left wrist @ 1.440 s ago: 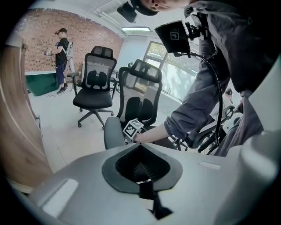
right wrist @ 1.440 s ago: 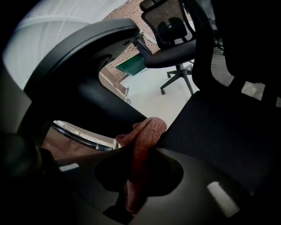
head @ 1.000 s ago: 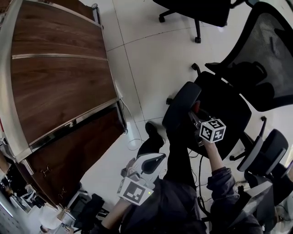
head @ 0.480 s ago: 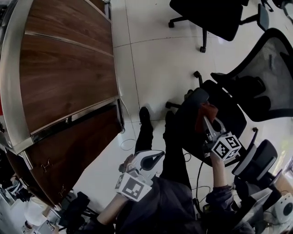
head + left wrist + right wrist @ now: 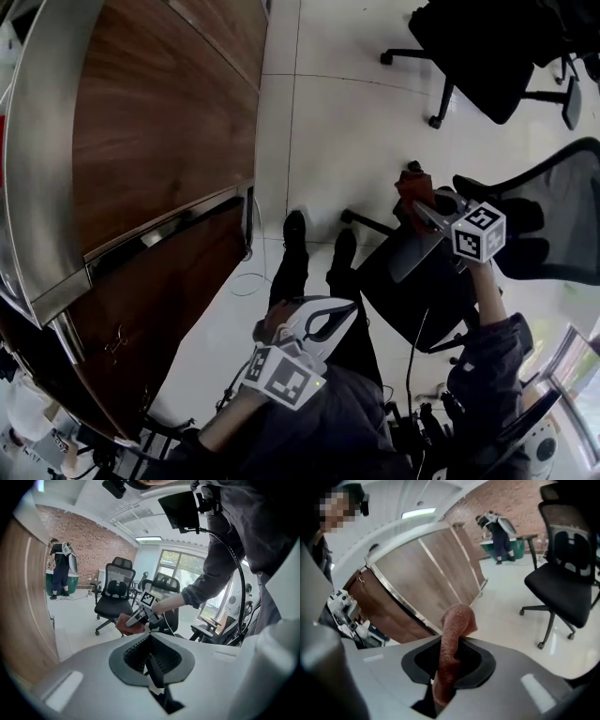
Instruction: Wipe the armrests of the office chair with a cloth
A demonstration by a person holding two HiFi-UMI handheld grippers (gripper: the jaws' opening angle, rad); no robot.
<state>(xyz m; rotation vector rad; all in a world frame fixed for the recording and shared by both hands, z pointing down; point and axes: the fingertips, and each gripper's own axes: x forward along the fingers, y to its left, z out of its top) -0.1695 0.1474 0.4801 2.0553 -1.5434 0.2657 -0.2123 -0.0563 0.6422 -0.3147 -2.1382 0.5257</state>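
In the head view my right gripper (image 5: 419, 208) is shut on a reddish-brown cloth (image 5: 412, 185) and holds it just past the far end of the black office chair's armrest (image 5: 413, 249). Whether cloth and armrest touch I cannot tell. The chair's mesh back (image 5: 561, 202) rises to the right. The right gripper view shows the cloth (image 5: 455, 632) pinched upright in the right gripper (image 5: 449, 670). My left gripper (image 5: 348, 310) hangs low by my body, shut and empty. In the left gripper view, past the left gripper (image 5: 153, 660), I see the right gripper (image 5: 139, 616) and cloth (image 5: 126, 626).
A large wooden desk (image 5: 159, 122) with a metal edge fills the left side. A second black swivel chair (image 5: 478, 47) stands on the white tiled floor at top right. My shoes (image 5: 295, 230) are next to the chair base. A person (image 5: 60, 569) stands far off by a brick wall.
My right gripper has lifted the cloth along and off the armrest toward its far end. The head view has swung, so the desk looks bigger. The left gripper has barely moved.
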